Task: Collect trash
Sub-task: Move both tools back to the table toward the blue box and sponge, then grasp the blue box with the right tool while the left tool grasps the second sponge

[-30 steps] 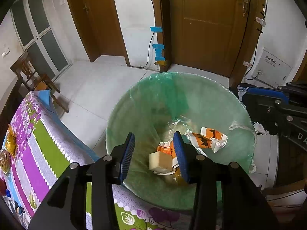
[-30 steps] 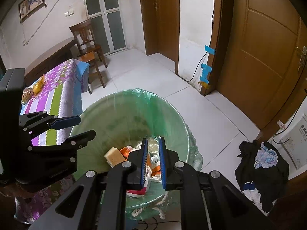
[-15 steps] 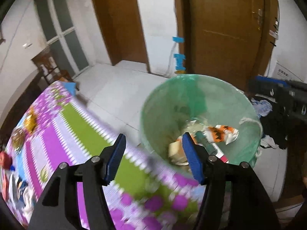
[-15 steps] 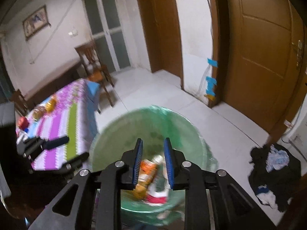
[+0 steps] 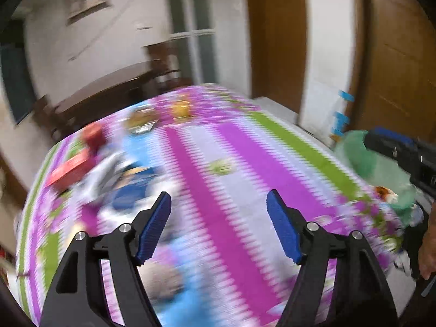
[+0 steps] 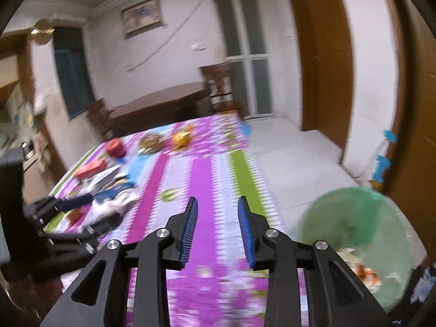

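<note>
Motion blur kills any readable labels. Left gripper (image 5: 218,227) jaws opening wide, right gripper (image 6: 218,231) jaws opening narrower, both empty over the striped bench (image 6: 203,179); trash (image 6: 366,272) sits in the green bin (image 6: 362,212) beside it.

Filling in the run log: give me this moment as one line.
left gripper: opening, empty | right gripper: opening, empty | both over striped tablecloth | green-lined bin: beside table, trash inside

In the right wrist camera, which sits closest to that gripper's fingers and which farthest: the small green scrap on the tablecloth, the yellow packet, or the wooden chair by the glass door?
1. Small green scrap, just ahead, slightly left.
2. Yellow packet, at the tablecloth's far end.
3. Wooden chair, beyond the table by the glass door.

The right gripper holds nothing as its jaws open.
</note>
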A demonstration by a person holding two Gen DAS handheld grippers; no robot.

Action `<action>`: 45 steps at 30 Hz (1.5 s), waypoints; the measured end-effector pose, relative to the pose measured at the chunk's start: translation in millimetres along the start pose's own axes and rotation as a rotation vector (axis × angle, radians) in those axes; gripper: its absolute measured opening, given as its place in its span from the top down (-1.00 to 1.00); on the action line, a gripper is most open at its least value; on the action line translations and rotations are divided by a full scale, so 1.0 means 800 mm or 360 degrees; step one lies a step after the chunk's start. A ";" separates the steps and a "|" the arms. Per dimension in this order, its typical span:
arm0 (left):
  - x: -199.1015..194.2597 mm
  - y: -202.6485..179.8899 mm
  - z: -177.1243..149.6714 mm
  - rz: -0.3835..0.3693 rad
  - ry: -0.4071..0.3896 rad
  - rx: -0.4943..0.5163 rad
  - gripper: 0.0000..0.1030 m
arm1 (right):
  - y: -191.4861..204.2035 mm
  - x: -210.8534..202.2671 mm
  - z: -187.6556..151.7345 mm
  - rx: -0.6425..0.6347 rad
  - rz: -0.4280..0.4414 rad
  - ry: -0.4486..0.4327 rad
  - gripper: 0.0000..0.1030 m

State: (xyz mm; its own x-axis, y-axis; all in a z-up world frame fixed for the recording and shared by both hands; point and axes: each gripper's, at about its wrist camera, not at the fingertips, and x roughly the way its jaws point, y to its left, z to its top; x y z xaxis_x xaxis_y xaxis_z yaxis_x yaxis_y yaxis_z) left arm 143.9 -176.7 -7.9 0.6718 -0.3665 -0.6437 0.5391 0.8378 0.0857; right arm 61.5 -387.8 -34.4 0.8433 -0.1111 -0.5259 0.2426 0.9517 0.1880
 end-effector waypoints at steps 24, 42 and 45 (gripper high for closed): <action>0.071 0.226 -0.062 0.0026 0.0188 -0.0175 -0.44 | 0.291 0.319 0.052 0.0083 0.0214 0.0881 -0.70; 0.092 0.260 -0.073 -0.0113 0.0285 -0.0465 0.35 | 0.331 0.338 0.043 -0.0073 0.0155 0.0815 -0.16; 0.088 0.264 -0.074 -0.0099 0.0273 -0.0490 0.39 | 0.321 0.319 0.067 -0.0012 0.0280 0.0732 0.54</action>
State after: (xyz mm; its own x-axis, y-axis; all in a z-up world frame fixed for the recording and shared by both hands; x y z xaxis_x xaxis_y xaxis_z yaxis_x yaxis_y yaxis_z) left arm 275.3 -1.9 -80.1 0.5334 -0.3693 -0.7610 0.3806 0.9082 -0.1739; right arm 365.0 -187.2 -75.9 0.5713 0.1880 -0.7989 0.1107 0.9468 0.3020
